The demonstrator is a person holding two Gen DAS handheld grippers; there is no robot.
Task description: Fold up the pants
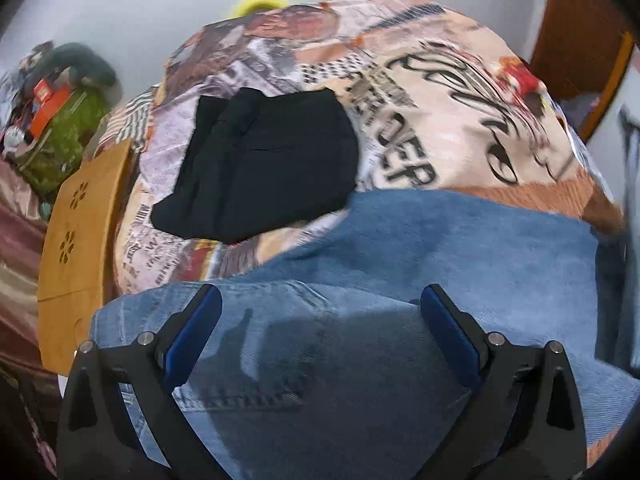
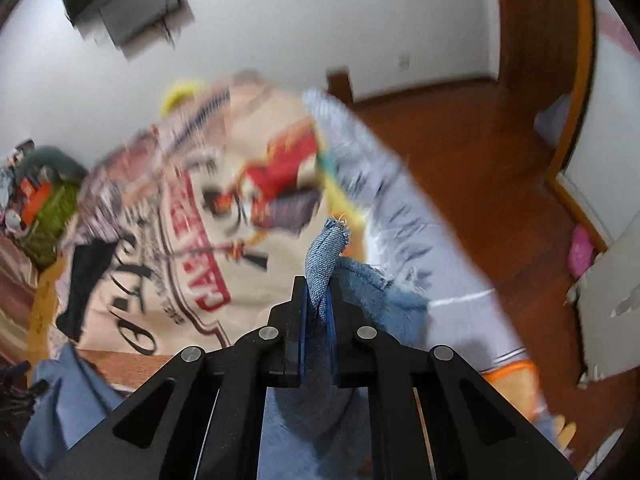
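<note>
Both black two-finger grippers with blue pads were over the faded blue denim jeans (image 1: pixel 400 280) on the bed: the right gripper (image 2: pixel 318 312) had its jaws clamped tight on a frayed hem corner of the denim, which poked up past the fingertips, while the left gripper (image 1: pixel 320 320) hung wide open just above the jeans, gripping nothing. The jeans lay across the near side of the newspaper-print bedspread (image 1: pixel 440 100), with the folded black garment (image 1: pixel 264 164) beyond them toward the wall. The pinch looked narrow to me, only that one corner, so a quick pull might have slipped the hem free or dragged the whole pair crooked, since nothing pinned the other end. A wide sweep could also have pushed the jeans into the black garment and undone it. Room was best beyond the jeans on the open bedspread to the right of the black garment; left of that garment the wooden board with flower cut-outs (image 1: pixel 80 248) closed the edge, and on the right the bedspread dropped off toward the wooden floor (image 2: pixel 480 160).
</note>
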